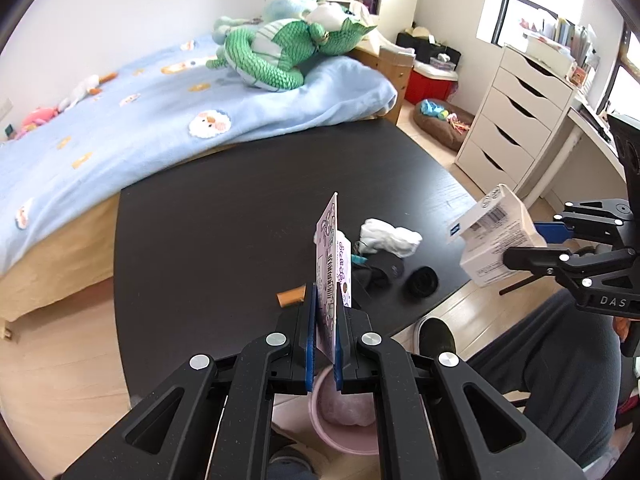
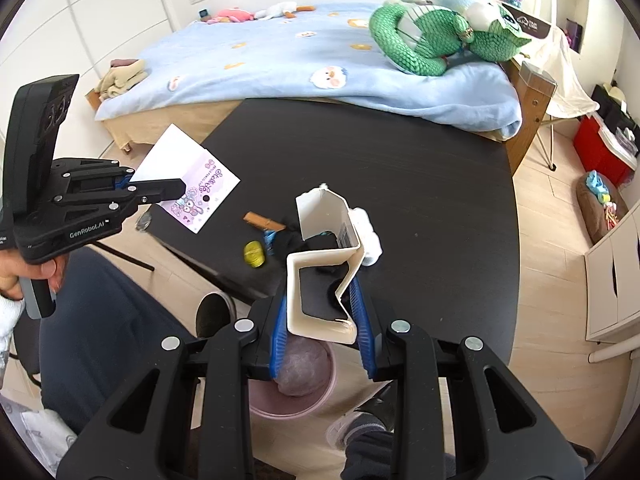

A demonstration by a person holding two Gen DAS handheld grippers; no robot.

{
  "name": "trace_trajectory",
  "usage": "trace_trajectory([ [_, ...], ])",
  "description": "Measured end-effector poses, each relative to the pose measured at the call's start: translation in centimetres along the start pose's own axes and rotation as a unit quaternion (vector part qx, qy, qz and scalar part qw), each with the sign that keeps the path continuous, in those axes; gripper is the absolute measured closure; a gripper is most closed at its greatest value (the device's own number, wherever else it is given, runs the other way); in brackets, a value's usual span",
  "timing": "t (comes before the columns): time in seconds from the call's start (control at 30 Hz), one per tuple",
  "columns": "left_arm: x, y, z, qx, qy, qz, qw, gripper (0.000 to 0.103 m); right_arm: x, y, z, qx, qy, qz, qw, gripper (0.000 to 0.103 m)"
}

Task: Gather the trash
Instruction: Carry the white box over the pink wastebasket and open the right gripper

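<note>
Above the pink bin (image 2: 294, 396), left gripper (image 1: 325, 312) fingers pinch a printed card (image 1: 330, 248); right gripper (image 2: 322, 312) fingers clamp a crushed white carton (image 2: 324, 280).

My left claw (image 2: 182, 190) body reads "GenRobot.AI" in white. My right claw (image 1: 516, 258) body shows "DAS", rest cut off. Flat pink card (image 2: 200, 192) has purple script, maybe "Stella..."; unsure. White carton (image 1: 494, 236) carries a barcode, digits unreadable.
</note>
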State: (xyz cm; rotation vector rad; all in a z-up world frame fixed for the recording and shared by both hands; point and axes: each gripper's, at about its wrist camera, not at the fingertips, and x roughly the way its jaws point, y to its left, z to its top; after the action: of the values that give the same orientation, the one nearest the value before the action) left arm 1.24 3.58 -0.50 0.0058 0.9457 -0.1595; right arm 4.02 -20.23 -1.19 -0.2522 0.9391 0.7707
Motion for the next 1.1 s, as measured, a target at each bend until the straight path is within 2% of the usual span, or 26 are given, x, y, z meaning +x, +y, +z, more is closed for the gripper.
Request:
trace_trajectory([
  [0.23,-2.3,-1.6,-2.6,-0.006,-0.020,0.005,0.9998,0.096,-1.4,2.5,-2.3,-0.010,-0.008,0.019,1.000,0.074],
  [0.53,-3.9,-2.0,-5.8,-0.022,-0.027,0.014,0.9993,0.096,-0.7,5.5,-5.6,-0.027,0.015,0.041,0.999,0.073],
  [0.87,-5.0,-1.1,-7.3,-0.041,-0.032,0.018,0.9985,0.096,0.7,7.3,-6.3,-0.040,0.029,0.058,0.997,0.071],
  [0.93,-5.0,-1.0,-7.5,-0.043,-0.033,0.017,0.9984,0.096,0.7,7.4,-6.2,-0.042,0.028,0.060,0.997,0.059],
  [1.0,-5.1,-0.9,-7.5,-0.044,-0.036,0.018,0.9982,0.096,0.9,7.3,-6.1,-0.039,0.024,0.059,0.997,0.029],
  [1.1,-5.0,-0.8,-7.5,-0.044,-0.036,0.019,0.9982,0.096,1.0,7.0,-6.1,-0.030,0.021,0.049,0.998,0.014],
])
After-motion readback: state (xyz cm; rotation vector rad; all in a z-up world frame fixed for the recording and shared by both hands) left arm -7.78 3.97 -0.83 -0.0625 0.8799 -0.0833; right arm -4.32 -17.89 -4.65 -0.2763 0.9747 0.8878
